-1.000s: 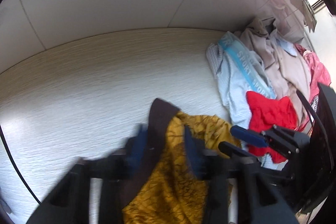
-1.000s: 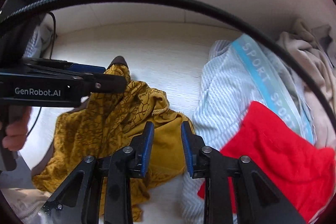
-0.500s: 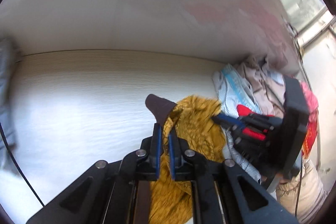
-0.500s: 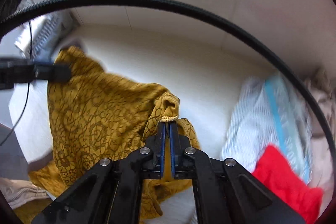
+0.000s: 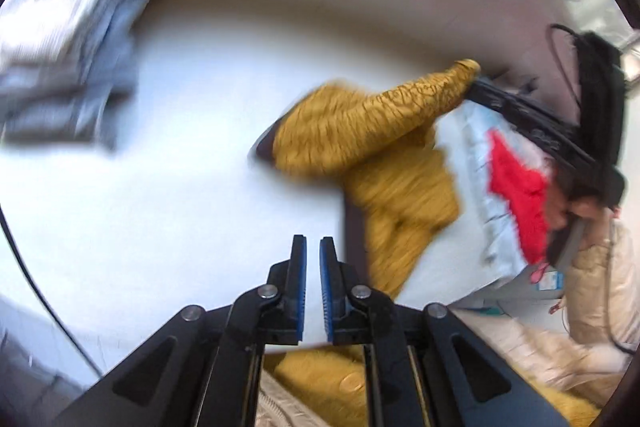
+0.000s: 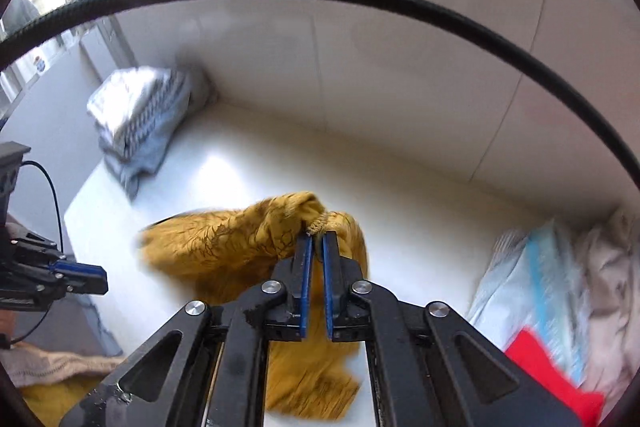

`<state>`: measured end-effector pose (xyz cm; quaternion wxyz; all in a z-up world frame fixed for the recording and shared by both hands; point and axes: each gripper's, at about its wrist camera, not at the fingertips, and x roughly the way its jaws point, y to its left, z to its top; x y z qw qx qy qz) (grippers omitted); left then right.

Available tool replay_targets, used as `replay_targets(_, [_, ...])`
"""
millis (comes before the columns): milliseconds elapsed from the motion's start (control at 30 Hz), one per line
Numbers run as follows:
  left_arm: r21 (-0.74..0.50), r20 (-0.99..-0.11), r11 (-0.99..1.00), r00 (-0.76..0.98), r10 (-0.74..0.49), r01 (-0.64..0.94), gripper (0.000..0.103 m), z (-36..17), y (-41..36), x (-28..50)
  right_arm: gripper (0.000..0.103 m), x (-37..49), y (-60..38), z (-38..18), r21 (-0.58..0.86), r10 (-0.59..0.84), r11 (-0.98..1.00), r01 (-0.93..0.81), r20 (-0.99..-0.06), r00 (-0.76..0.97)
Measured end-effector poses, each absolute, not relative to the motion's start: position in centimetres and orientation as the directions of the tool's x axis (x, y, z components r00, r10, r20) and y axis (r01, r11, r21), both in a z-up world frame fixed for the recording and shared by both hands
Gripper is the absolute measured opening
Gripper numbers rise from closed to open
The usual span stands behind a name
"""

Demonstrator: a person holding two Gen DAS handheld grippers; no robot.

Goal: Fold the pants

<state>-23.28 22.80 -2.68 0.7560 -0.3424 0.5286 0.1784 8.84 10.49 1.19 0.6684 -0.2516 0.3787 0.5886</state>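
Fabric is no longer sitting between your left tongs (image 5: pixel 313 247): half a second ago they were pinched on the dark-edged corner of the mustard pants (image 5: pixel 384 147), and now their blue pads are standing together on nothing, over bare white surface (image 5: pixel 168 187). In the left wrist view a folded grey stack (image 5: pixel 68 39) is coming in at the upper left, where a moment ago only a sliver of it was showing, and the whole view is smearing with motion. From the right wrist view, your left tongs (image 6: pixel 86 277) are sitting at the far left edge, well apart from the cloth.

Your right tongs (image 6: pixel 316 241) are clamped, as they were half a second ago, on the corded edge of the pants (image 6: pixel 240 247), with a knot of yellow fabric bunching just above the blue pads. The folded grey stack (image 6: pixel 140 119) is showing at the upper left of that view too, near the back corner of the surface (image 6: pixel 420 227).

The pants are lying on the white surface between the grey stack and the heap of clothes at the right, where a red garment (image 5: pixel 516 187) is resting on pale blue-striped cloth (image 5: pixel 476 147). In the left wrist view their long axis is running diagonally, from the lower part near your tongs up and rightward to the pinched end at the right tongs (image 5: pixel 478 79), which is raised above the rest. The dark waistband corner (image 5: pixel 264 147) is pointing left. More yellow fabric is hanging below the near edge of the surface.
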Motion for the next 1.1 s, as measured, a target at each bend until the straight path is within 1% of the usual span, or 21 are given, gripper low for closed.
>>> replay_targets(100, [-0.341, -0.924, 0.659, 0.369, -0.102, -0.671, 0.006, -3.7, 23.6, -24.6, 0.005, 7.8, 9.2, -1.5, 0.114, 0.521, 0.176, -0.978, -0.853, -0.006])
replay_targets(233, [-0.315, -0.92, 0.677, 0.389, -0.046, -0.665, 0.007, -2.8, 25.1, -24.2, 0.006, 6.8, 6.6, -4.0, 0.098, 0.437, 0.187, -0.978, -0.899, -0.007])
replay_targets(300, [-0.313, -0.913, 0.693, 0.407, -0.032, -0.649, 0.012, -2.5, 25.7, -22.7, 0.015, 6.7, 6.0, -4.6, 0.082, 0.426, 0.213, -0.974, -0.905, 0.017])
replay_targets(367, [-0.313, -0.906, 0.711, 0.422, -0.025, -0.63, 0.025, -2.4, 26.6, -20.9, 0.022, 6.8, 5.3, -4.3, 0.076, 0.438, 0.246, -0.966, -0.898, 0.041])
replay_targets(400, [-0.318, -0.902, 0.719, 0.432, -0.028, -0.618, 0.029, -2.5, 26.9, -20.1, 0.025, 6.9, 4.9, -4.0, 0.085, 0.45, 0.265, -0.96, -0.892, 0.046])
replay_targets(433, [-0.324, -0.898, 0.724, 0.439, -0.032, -0.609, 0.035, -2.5, 27.3, -19.4, 0.026, 7.1, 4.6, -3.7, 0.094, 0.456, 0.276, -0.956, -0.889, 0.045])
replay_targets(467, [-0.333, -0.893, 0.728, 0.447, -0.04, -0.599, 0.04, -2.6, 27.6, -18.5, 0.027, 7.2, 4.3, -3.3, 0.107, 0.464, 0.289, -0.951, -0.885, 0.042])
replay_targets(533, [-0.341, -0.888, 0.74, 0.457, -0.051, -0.58, 0.044, -2.9, 28.3, -16.7, 0.028, 7.4, 3.8, -2.4, 0.143, 0.487, 0.308, -0.941, -0.873, 0.027])
replay_targets(567, [-0.336, -0.889, 0.746, 0.455, -0.05, -0.575, 0.044, -3.2, 28.7, -15.8, 0.029, 7.5, 3.5, -1.9, 0.164, 0.498, 0.315, -0.935, -0.867, 0.016])
replay_targets(667, [-0.325, -0.899, 0.761, 0.434, -0.063, -0.562, 0.044, -4.2, 29.8, -13.5, 0.039, 7.6, 3.7, -0.9, 0.239, 0.532, 0.336, -0.911, -0.846, -0.026])
replay_targets(800, [-0.362, -0.896, 0.763, 0.426, -0.127, -0.535, 0.048, -5.6, 30.4, -11.6, 0.04, 7.7, 5.3, -1.7, 0.383, 0.569, 0.395, -0.835, -0.816, -0.105])
replay_targets(867, [-0.381, -0.894, 0.76, 0.42, -0.157, -0.527, 0.051, -6.5, 30.5, -10.9, 0.04, 7.5, 6.4, -2.2, 0.409, 0.567, 0.419, -0.811, -0.815, -0.119])
replay_targets(1000, [-0.396, -0.894, 0.755, 0.408, -0.187, -0.522, 0.05, -7.8, 30.2, -10.2, 0.039, 6.9, 8.1, -3.1, 0.343, 0.54, 0.453, -0.823, -0.84, -0.053])
replay_targets(1033, [-0.393, -0.895, 0.761, 0.406, -0.186, -0.517, 0.047, -7.9, 30.1, -10.1, 0.036, 6.9, 8.3, -3.2, 0.338, 0.542, 0.464, -0.819, -0.839, -0.039])
replay_targets(1067, [-0.389, -0.896, 0.768, 0.405, -0.186, -0.509, 0.028, -7.9, 30.0, -10.0, 0.023, 6.9, 8.3, -3.1, 0.33, 0.547, 0.474, -0.816, -0.837, -0.021])
replay_targets(1100, [-0.391, -0.894, 0.776, 0.404, -0.194, -0.494, 0.02, -7.8, 29.8, -10.0, 0.009, 6.8, 8.5, -3.0, 0.315, 0.547, 0.488, -0.814, -0.837, 0.004])
